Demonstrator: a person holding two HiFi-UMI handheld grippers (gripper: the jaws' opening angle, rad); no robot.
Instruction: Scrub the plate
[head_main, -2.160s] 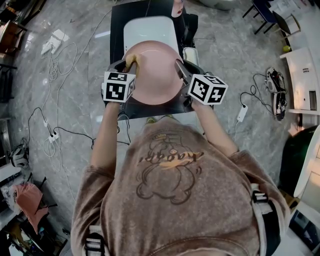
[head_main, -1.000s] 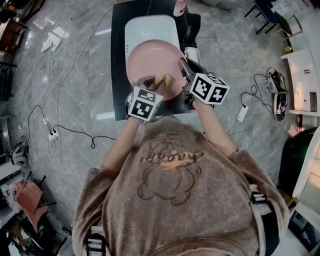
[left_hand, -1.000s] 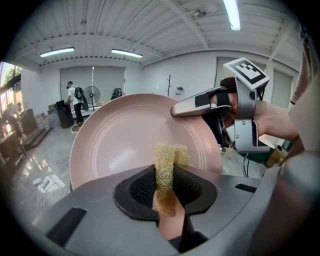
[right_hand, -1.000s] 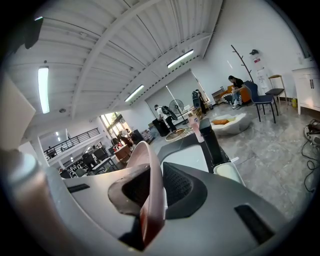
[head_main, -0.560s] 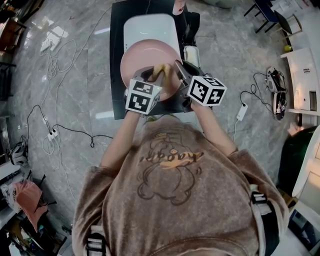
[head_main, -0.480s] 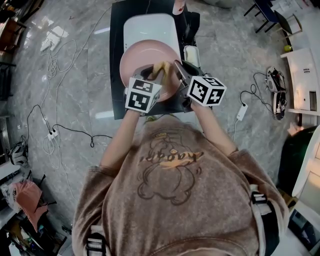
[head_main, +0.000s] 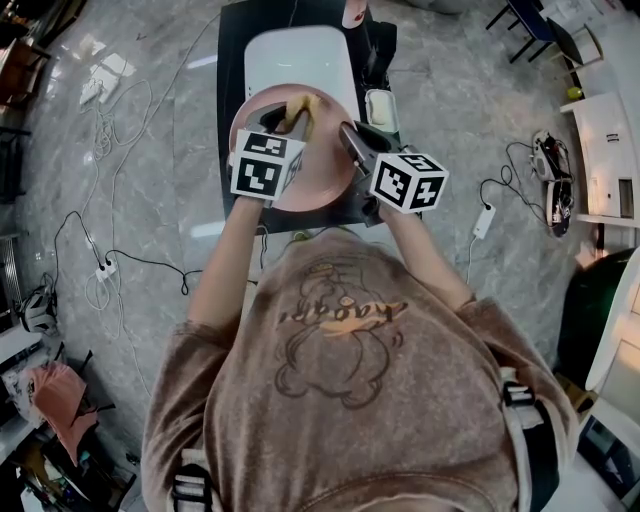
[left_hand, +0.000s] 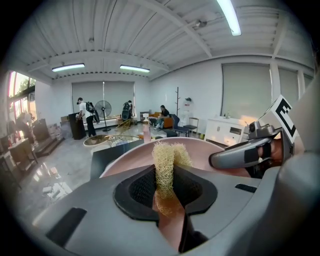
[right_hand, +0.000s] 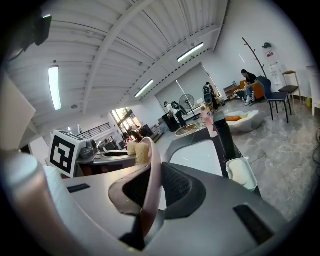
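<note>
Left gripper (left_hand: 167, 192) hides part of the tilted pink plate (head_main: 325, 172), pinching a loofah scrubber (head_main: 300, 104); right gripper (right_hand: 150, 187), nearly level, clamps the plate's rim.

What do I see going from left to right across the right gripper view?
Black-and-white marker cube → fuzzy yellow scrubber → thin edge of the round pink plate → small white rectangular tub → dark blue chair, far back.

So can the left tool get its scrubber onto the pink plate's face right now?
Probably yes. The left tool grips the scrubber right over the plate, the right tool clamps only the plate's rim at the side, and nothing lies between them.
</note>
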